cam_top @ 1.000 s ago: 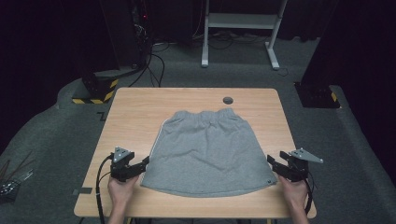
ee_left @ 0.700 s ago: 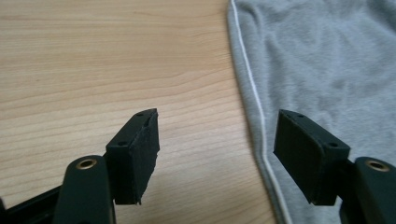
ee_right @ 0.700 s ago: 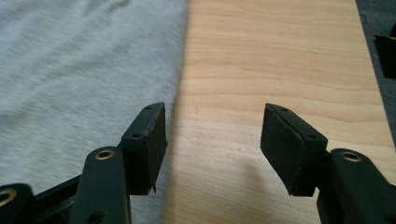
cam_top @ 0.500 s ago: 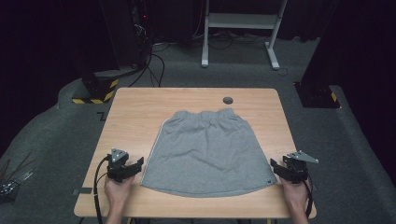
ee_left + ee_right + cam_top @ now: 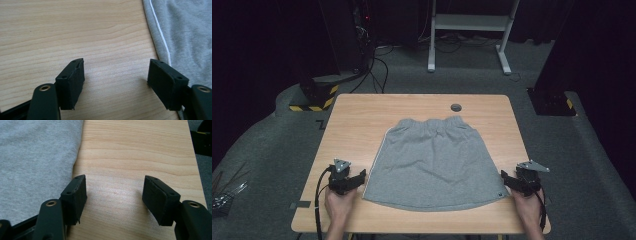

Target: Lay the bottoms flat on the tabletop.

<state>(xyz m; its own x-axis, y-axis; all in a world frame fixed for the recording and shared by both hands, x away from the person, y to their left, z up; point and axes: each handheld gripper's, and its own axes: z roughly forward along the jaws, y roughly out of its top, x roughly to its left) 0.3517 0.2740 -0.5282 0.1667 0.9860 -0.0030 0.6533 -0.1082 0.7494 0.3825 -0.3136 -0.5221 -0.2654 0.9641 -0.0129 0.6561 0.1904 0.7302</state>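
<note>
Both grippers sit low at the near edge of the wooden table [image 5: 362, 120], one at each bottom corner of the grey skirt [image 5: 437, 165]. That skirt lies spread flat in the middle of the tabletop, elastic waistband on the far side, hem toward the person, a thin white stripe [image 5: 160, 37] down its left edge. Left gripper [image 5: 354, 181] has its jaws spread wide over bare wood, just beside the hem corner, gripping nothing. Right gripper [image 5: 511, 181] is likewise wide apart and empty beside the opposite corner. A small dark round cap [image 5: 456, 107] sits near the far edge.
</note>
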